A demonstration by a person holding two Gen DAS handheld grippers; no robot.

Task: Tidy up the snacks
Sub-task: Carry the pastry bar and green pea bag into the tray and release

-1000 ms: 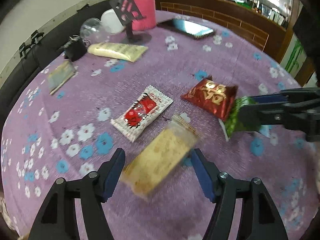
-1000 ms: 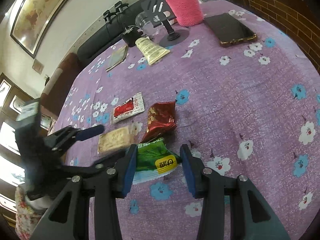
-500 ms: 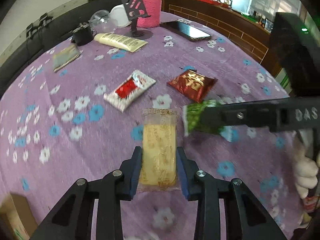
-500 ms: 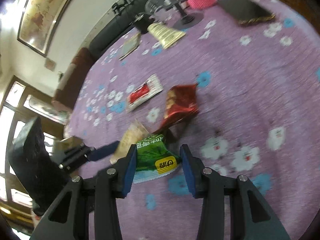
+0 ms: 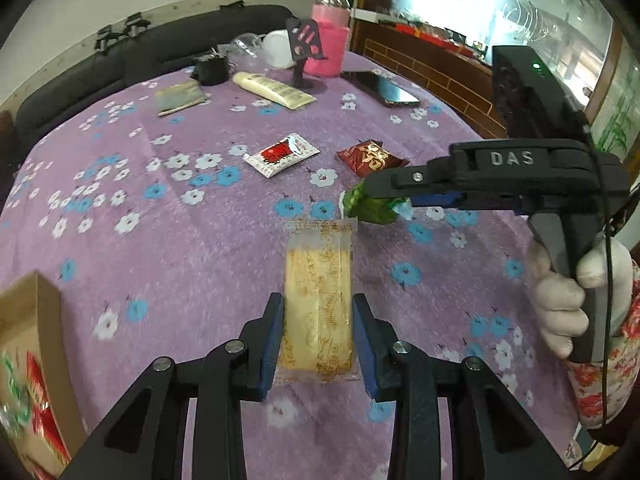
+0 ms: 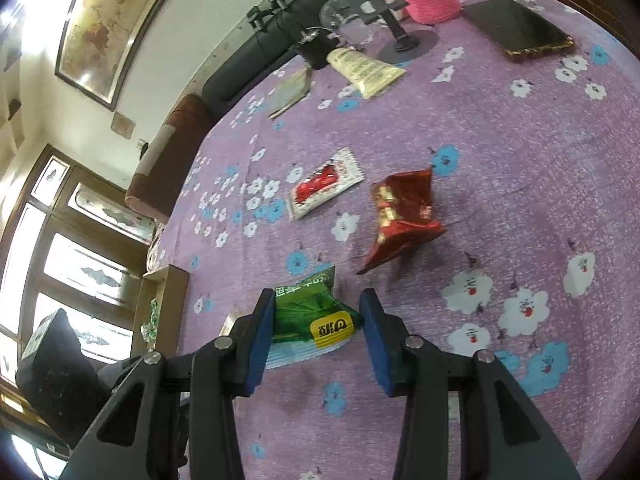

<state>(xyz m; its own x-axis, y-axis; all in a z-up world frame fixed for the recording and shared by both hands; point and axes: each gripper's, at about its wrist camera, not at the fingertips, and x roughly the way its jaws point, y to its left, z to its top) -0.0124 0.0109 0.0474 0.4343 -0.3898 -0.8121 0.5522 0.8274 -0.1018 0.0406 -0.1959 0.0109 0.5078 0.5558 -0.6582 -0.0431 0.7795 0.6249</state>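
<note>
My left gripper (image 5: 318, 320) is shut on a long yellow cracker packet (image 5: 318, 280) and holds it lengthwise above the purple flowered tablecloth (image 5: 200, 248). My right gripper (image 6: 318, 316) is shut on a green snack packet (image 6: 308, 304); the left wrist view shows that green packet (image 5: 372, 208) just beyond the crackers. Farther back on the cloth lie a red-and-white packet (image 5: 282, 154) (image 6: 326, 188) and a dark red foil packet (image 5: 372, 156) (image 6: 404, 216). A cardboard box (image 5: 36, 320) (image 6: 160, 300) with snacks inside stands at the table's near left edge.
At the far end of the table are a phone (image 5: 380, 88), a pink-sleeved jar (image 5: 330, 48), a black phone stand (image 5: 304, 44), a cream tube (image 5: 272, 90) and a small flat booklet (image 5: 178, 96). A gloved hand (image 5: 560, 300) holds the right gripper. A dark sofa runs behind the table.
My left gripper closed on the cracker packet, lifted it and drew back, so the box came into view at lower left. The right gripper kept the green packet and stayed nearly in place.
</note>
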